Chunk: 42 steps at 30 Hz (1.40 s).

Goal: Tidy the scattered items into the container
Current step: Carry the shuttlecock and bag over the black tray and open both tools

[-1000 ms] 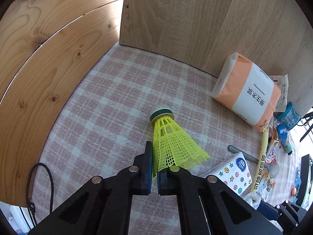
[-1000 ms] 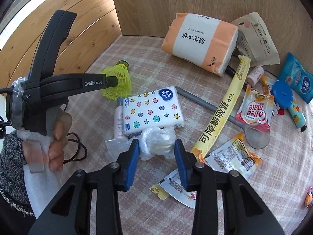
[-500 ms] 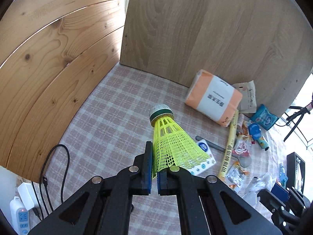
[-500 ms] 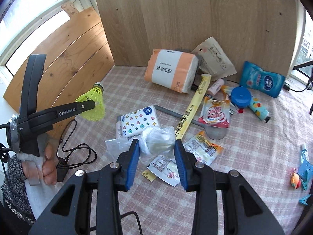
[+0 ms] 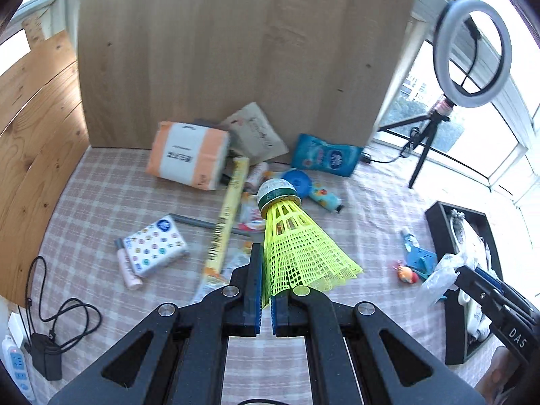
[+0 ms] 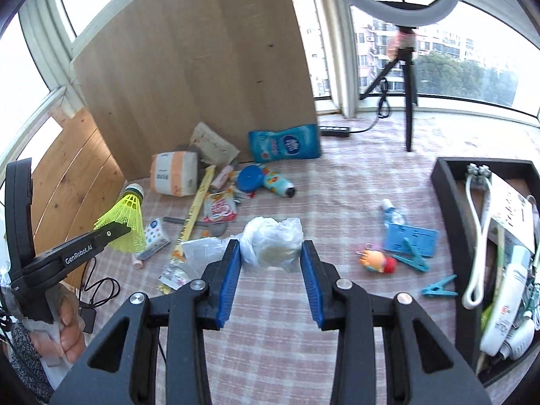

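Pinching the yellow shuttlecock (image 5: 297, 253) by its springy skirt, the left tool (image 5: 266, 298) risks crushing it. The right tool (image 6: 270, 270) squeezes a crumpled plastic bag (image 6: 273, 239) — light, soft, slippery.

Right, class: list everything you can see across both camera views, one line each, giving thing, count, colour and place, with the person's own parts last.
shuttlecock: 1, yellow, in left gripper
plastic bag: 1, clear, in right gripper
tray: 1, black, right side, already holding items
tissue pack: 1, orange and white, by the board
wet wipes: 1, blue, by the board
pocket tissues: 1, white with coloured dots, left side
long sachet: 1, yellow, mid-table
clothes pegs: 2, blue, near the tray
ring light: 1, grey, on a tripod
left gripper: 1, black, shut
right gripper: 1, black, shut on bag
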{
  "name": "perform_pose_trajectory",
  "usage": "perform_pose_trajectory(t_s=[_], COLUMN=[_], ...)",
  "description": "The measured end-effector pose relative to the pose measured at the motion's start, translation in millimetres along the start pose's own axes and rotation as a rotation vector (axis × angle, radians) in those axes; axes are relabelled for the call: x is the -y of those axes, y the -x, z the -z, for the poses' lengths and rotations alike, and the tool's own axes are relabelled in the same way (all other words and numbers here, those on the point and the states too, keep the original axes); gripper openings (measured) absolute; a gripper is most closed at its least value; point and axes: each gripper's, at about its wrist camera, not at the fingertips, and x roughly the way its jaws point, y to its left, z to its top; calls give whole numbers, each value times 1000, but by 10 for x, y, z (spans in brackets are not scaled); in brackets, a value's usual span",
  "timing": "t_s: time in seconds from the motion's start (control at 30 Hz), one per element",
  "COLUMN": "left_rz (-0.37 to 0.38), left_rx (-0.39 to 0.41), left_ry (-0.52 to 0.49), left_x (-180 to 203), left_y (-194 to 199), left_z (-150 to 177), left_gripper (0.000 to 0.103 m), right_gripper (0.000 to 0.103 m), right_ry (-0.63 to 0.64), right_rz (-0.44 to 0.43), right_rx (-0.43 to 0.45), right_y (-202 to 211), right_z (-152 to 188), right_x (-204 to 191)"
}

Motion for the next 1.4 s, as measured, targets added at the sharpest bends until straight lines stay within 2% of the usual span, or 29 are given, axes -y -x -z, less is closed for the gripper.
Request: perform_pose_trajectory(t_s=[0.47,0.6,0.77,0.93,1.0,1.03,1.1,1.2,1.4], left_rz=[232,290,338,359,355,353,348,334,306], left_rx=[-58,-71,-89,-91,-98,-101,-74,-71,-63], left_ry=[-263,-335,-418,-463,-477,-485,-495,-506,-466], left_x=[2451,3085,3719,4063,4144,4171,4183,4170,3967], left_y=[-172,-154,-112,-71,-80,-88,-59,-59,-91], left_z=[438,597,804,957,990,999,1016,1002,889], left_gripper=[3,3,4,6,33,60,61,61,60], right_gripper=[35,35,35,36,40,50,58,59,59], right_ry=[-271,-328,-360,-392,-370,-356,-347,-353,-343], right_rz=[256,302,350,358,351,356,387,383,348], right_rx=[86,99,113,119,117,112,116,124,122], right_y=[965,1154,1297,1343,1325,1314,1313,1323,1254], right_z=[268,356,398,411,393,381,368,361,323], right_x=[2153,2565,2897,3106,3116,3113,3110,3118,3032])
